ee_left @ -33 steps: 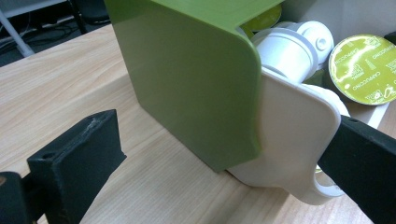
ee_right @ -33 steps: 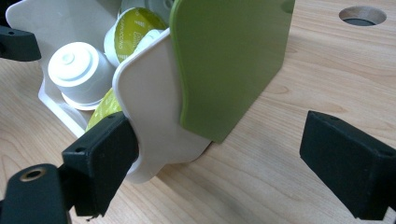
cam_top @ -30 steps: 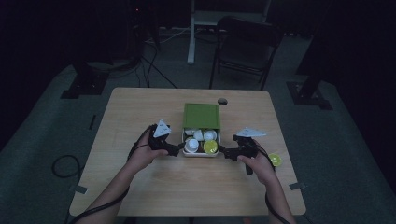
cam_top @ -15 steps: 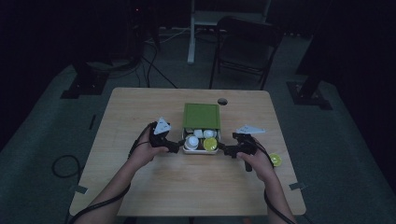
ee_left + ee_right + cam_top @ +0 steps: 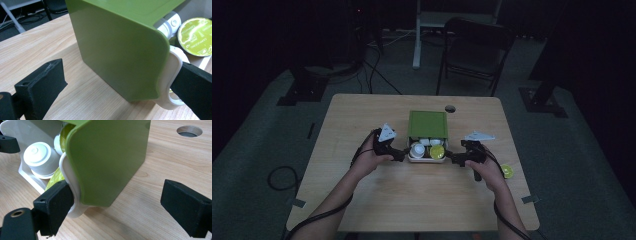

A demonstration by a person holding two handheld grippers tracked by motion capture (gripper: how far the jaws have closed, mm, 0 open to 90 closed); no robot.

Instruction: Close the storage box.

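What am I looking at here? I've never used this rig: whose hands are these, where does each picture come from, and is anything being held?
No robot arm: a person holds a two-jaw tool in each hand. The high view looks down from above on the wooden table, with the left gripper and right gripper on either side of a green box. The other two pictures come from cameras riding on each gripper, looking along its black jaws. A white drawer is slid out of the box's front, holding coffee capsules: white ones and a green-lidded one. A loose green capsule lies near the table's right edge. Both grippers are open; one jaw of each rests against the drawer's rim, gripping nothing.
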